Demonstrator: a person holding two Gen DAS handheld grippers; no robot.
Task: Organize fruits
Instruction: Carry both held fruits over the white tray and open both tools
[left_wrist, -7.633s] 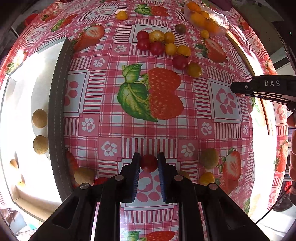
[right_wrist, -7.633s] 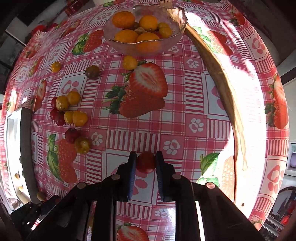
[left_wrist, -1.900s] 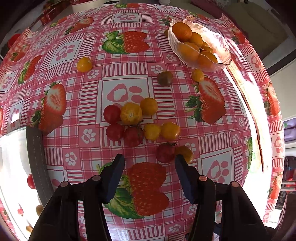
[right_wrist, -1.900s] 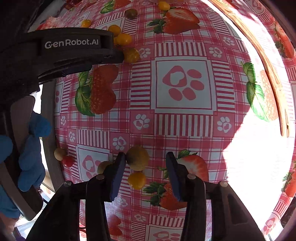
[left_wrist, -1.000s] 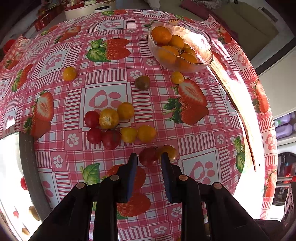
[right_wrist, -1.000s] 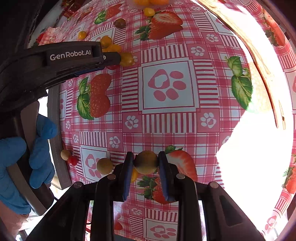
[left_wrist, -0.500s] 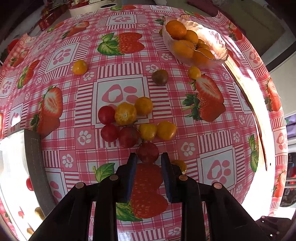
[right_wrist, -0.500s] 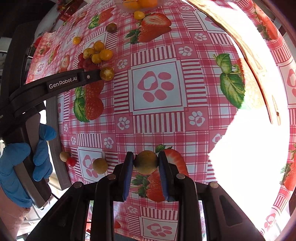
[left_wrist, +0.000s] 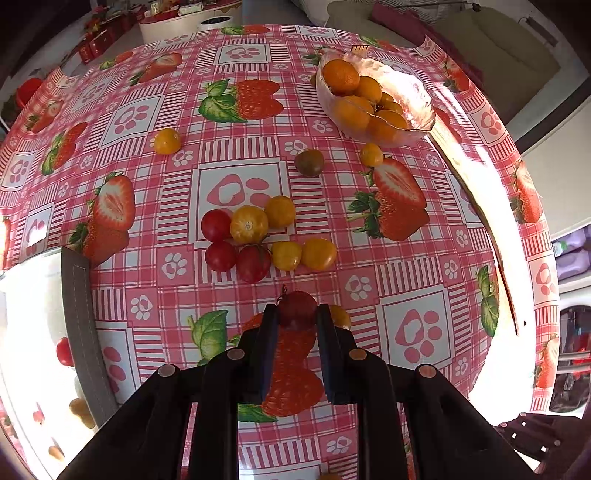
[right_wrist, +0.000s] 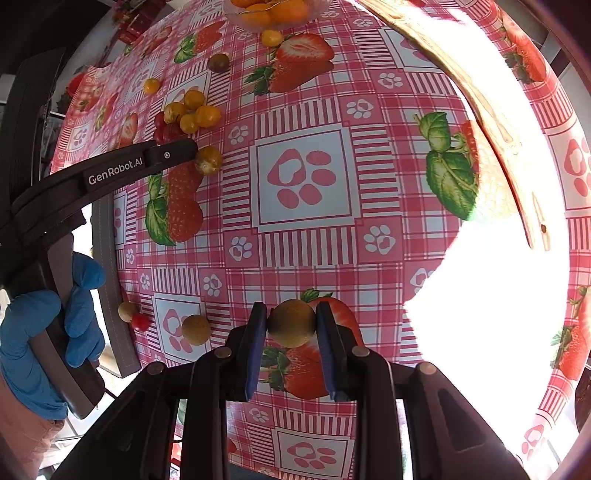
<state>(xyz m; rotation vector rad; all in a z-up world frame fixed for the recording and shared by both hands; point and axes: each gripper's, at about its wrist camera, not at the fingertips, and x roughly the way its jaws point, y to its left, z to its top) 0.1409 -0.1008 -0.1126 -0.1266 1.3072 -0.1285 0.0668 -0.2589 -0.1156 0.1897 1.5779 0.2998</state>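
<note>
My left gripper (left_wrist: 295, 317) is shut on a dark red tomato (left_wrist: 297, 308), held above the strawberry tablecloth. A cluster of red and yellow tomatoes (left_wrist: 258, 240) lies just beyond it, and a yellow one (left_wrist: 340, 316) sits by its right finger. My right gripper (right_wrist: 291, 325) is shut on a round brownish-green fruit (right_wrist: 291, 323). A glass bowl of oranges (left_wrist: 373, 103) stands at the far right. The left gripper (right_wrist: 177, 153) also shows in the right wrist view, over the cluster.
A grey-rimmed white tray (left_wrist: 79, 321) at the table's left edge holds small fruits. A brown fruit (right_wrist: 195, 329), a red tomato (right_wrist: 140, 322) and a tan fruit (right_wrist: 127, 311) lie near it. A dark tomato (left_wrist: 309, 162) and lone yellow ones (left_wrist: 167, 141) lie farther off.
Both grippers went from open to shut on fruit: the left on the dark red tomato, the right on the brownish-green fruit. Both have lifted slightly since.
</note>
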